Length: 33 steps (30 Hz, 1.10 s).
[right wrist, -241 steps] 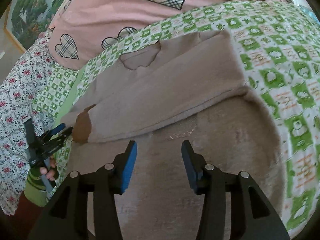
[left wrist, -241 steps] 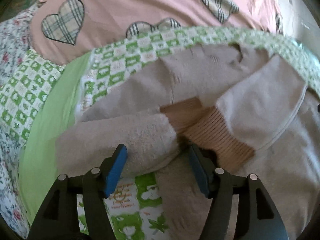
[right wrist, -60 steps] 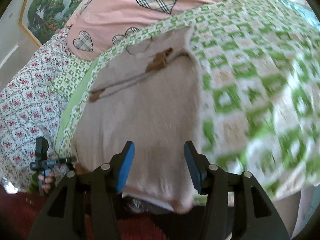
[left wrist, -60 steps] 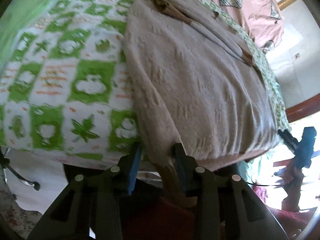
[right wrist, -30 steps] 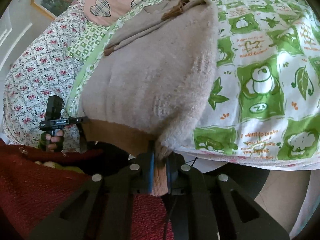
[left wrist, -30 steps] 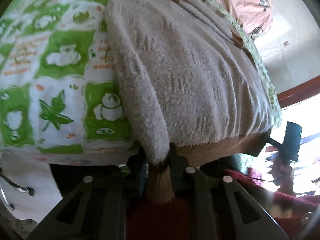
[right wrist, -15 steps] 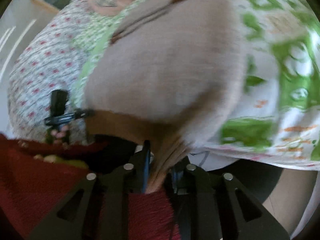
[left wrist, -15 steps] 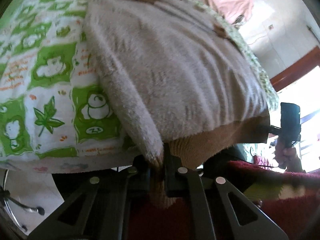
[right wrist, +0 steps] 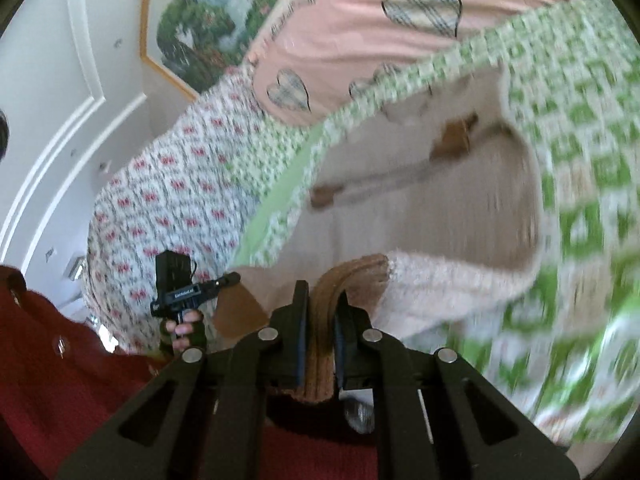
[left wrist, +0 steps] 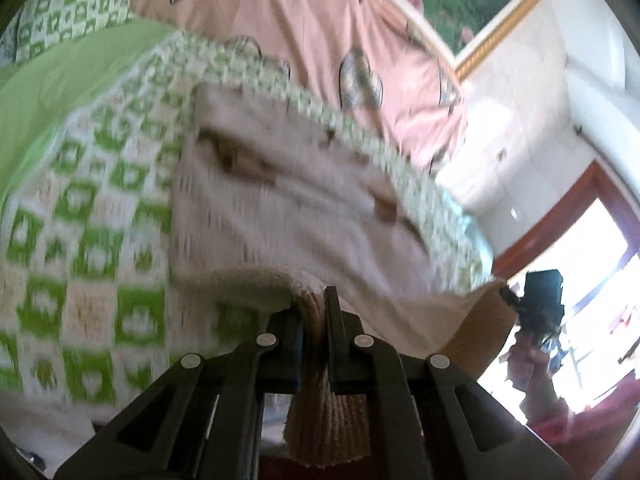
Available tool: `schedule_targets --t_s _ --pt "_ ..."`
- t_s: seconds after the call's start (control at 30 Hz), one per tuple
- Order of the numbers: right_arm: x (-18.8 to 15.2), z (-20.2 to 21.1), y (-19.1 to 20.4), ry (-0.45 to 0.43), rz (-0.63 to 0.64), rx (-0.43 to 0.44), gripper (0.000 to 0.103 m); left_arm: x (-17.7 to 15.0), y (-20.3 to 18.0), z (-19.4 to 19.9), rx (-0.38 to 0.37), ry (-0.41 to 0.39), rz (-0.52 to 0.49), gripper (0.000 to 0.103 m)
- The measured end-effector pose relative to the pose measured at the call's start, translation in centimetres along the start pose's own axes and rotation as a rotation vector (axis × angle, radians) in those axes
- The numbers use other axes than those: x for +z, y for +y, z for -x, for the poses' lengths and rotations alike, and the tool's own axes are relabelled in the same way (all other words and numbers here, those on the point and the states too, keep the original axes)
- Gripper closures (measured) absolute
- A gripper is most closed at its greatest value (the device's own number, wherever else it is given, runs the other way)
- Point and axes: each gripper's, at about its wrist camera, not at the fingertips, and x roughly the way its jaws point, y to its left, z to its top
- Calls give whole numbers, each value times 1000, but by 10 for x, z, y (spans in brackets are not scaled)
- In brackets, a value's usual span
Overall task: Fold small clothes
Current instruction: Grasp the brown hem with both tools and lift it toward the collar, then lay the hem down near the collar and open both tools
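The fuzzy beige knitted sweater with brown ribbed hem (left wrist: 304, 216) lies on the green-and-white checked quilt (left wrist: 92, 216) of the bed, its body stretching away from both pairs of tongs toward the head of the bed, where the pink cover with plaid hearts (left wrist: 320, 40) begins. Its long axis runs from the near edge of the bed, where the hem is lifted, up to the neckline at the far end, with the brown cuffs of the sleeves lying across the upper part.

The left tongs (left wrist: 312, 308) are clamped on the left end of the ribbed hem, a tongue of brown rib hanging down between the arms of the tool. The right tongs (right wrist: 322, 312) are clamped likewise on the right end of that hem. Each holds its own corner, so neither is nearer; the fold, as I judge it, must carry the hem straight forward along the sweater's length toward the neckline.

Both views are smeared by motion, so the knit and the quilt's print cannot be read. The span of hem between the two grips is partly hidden behind the tools, and the collar is too blurred to make out
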Motion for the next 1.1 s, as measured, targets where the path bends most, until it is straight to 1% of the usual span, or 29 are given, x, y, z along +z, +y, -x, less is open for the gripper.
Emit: schedule_targets --t_s 0.07,0.17,0.27,0.4,0.47,0.57,0.6,0.63,0.73,0.8,0.9,1.1 --pt "13 3 -3 -51 3 5 91 20 3 -2 -7 -52 12 97" --pt "38 2 -12 -135 -4 13 91 46 3 -10 -16 -103 22 97" --pt "63 -5 -23 -185 -9 6 91 71 3 -21 -9 -140 8 97" --pt "102 -26 -39 -215 0 -49 91 106 4 -41 18 -170 -8 97" --pt "121 -39 -46 -217 2 -93 91 121 8 -51 28 -191 1 97" --pt "146 -54 -59 -227 -6 -134 91 144 18 -69 52 -210 22 97" --pt "154 -60 -61 -225 4 -166 91 154 23 -78 61 -213 29 97" --pt "163 -66 -63 -224 19 -194 91 159 27 -82 64 -212 35 97" --pt "182 -81 -74 -226 23 -228 91 178 42 -107 96 -200 53 97" --pt "196 -95 -82 -211 40 -278 91 190 57 -128 125 -181 72 97" --pt "208 -119 -101 -169 31 -359 91 201 77 -155 156 -155 107 97" --pt "216 -148 -150 -114 -73 -444 91 214 104 -196 187 -104 130 97"
